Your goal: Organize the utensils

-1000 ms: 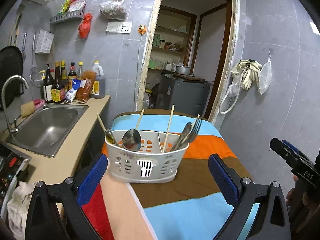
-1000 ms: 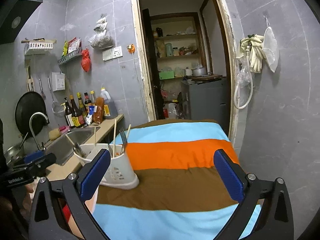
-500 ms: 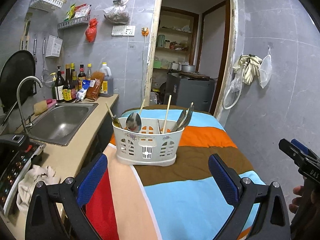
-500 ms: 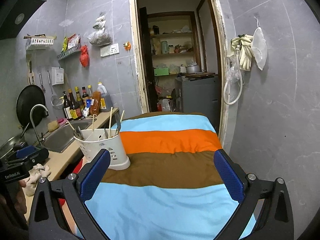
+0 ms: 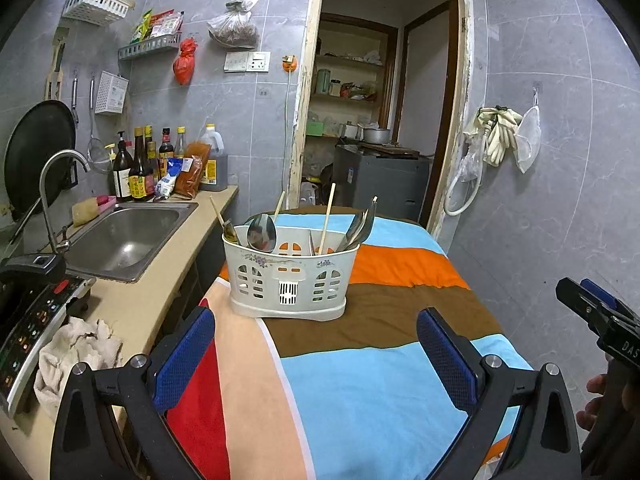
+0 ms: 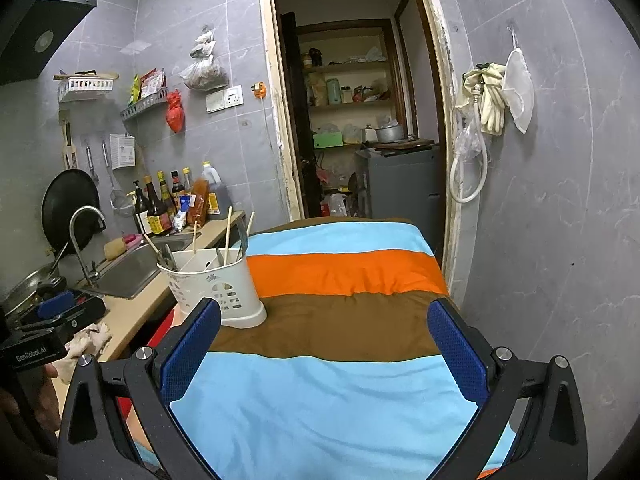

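Caddy (image 5: 289, 276) ahead of my left gripper (image 5: 314, 354), on the striped cloth (image 5: 384, 320): spoons (image 5: 262, 234), chopsticks (image 5: 326, 220), fork (image 5: 366, 218) upright inside | sink (image 5: 120, 236), bottles (image 5: 138, 168) to its left | right gripper (image 6: 324, 346) reads "DAS", left "GenRobot.AI" | both jaws wide apart, empty.

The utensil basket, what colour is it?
White, with little flower prints; the utensil basket shows best in the left wrist view.
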Demonstrator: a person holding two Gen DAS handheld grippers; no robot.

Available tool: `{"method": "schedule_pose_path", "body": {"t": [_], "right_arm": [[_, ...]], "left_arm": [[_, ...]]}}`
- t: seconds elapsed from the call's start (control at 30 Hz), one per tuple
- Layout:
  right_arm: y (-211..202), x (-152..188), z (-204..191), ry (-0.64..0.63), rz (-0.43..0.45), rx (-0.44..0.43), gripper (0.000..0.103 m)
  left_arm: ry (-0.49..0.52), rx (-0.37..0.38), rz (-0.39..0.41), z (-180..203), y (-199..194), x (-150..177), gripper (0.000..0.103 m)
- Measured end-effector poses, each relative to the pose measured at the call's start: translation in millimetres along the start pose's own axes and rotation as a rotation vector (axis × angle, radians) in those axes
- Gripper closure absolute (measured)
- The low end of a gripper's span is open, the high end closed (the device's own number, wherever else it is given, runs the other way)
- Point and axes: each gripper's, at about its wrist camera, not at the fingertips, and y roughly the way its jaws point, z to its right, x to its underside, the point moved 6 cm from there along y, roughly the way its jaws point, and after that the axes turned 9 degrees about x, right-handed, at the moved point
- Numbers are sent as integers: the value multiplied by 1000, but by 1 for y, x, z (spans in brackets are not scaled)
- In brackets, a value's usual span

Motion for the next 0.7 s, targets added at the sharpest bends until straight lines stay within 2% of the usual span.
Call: {"method": "schedule_pose_path", "body": {"t": [0.7], "right_arm": [[1, -3, -5, -7, -1, -6, 2]], "left_arm": [[-3, -1, 8, -4, -4, 4, 1]]}}
